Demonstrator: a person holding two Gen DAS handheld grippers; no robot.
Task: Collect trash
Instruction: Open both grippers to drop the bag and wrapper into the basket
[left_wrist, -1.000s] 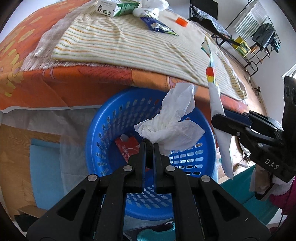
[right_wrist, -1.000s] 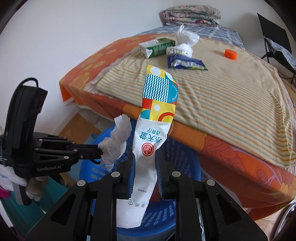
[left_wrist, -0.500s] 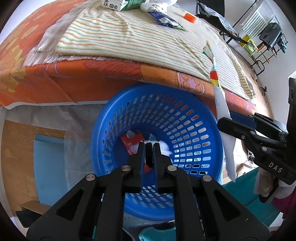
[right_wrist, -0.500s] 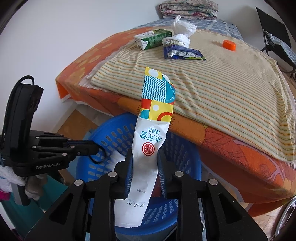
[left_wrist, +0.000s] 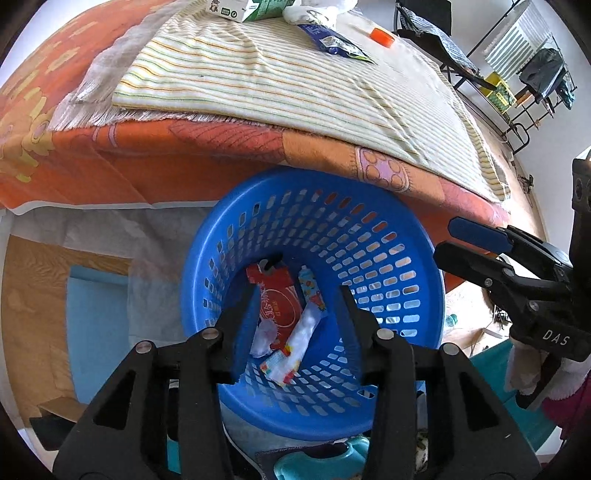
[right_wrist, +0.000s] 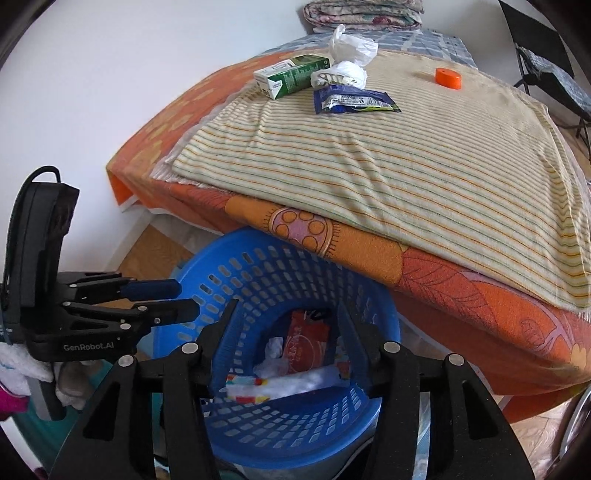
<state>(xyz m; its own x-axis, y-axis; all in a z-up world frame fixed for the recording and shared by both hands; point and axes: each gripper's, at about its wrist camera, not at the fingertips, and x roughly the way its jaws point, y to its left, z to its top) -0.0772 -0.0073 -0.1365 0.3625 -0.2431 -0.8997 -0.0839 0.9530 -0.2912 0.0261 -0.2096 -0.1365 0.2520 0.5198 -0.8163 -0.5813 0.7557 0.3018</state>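
Note:
A blue basket (left_wrist: 406, 229) (right_wrist: 258, 240) stands on the floor against the bed. In it lie a red packet (left_wrist: 275, 306) (right_wrist: 306, 343), a long white wrapper with coloured ends (left_wrist: 303, 332) (right_wrist: 291, 384) and a white tissue (left_wrist: 262, 336) (right_wrist: 275, 347). My left gripper (left_wrist: 295, 291) (right_wrist: 186, 297) hangs over the basket, its jaws opening with nothing held between them. My right gripper (right_wrist: 288, 314) (left_wrist: 445, 239) is above the basket's other side, its jaws also opening and empty. On the bed lie a green carton (right_wrist: 291, 75), a blue packet (right_wrist: 351, 99), an orange cap (right_wrist: 448, 77) and a white plastic bag (right_wrist: 349, 48).
The bed has an orange sheet (right_wrist: 461, 295) under a striped blanket (right_wrist: 388, 155); its edge overhangs the basket's far rim. Folded bedding (right_wrist: 362, 14) sits at the head. A chair (right_wrist: 546, 62) and a clothes rack (left_wrist: 532, 74) stand beyond. Wooden floor (left_wrist: 29, 302) lies to the left.
The left gripper let go of the tissue and the right gripper let go of the long wrapper; both pieces now lie in the basket. Both pairs of jaws have opened.

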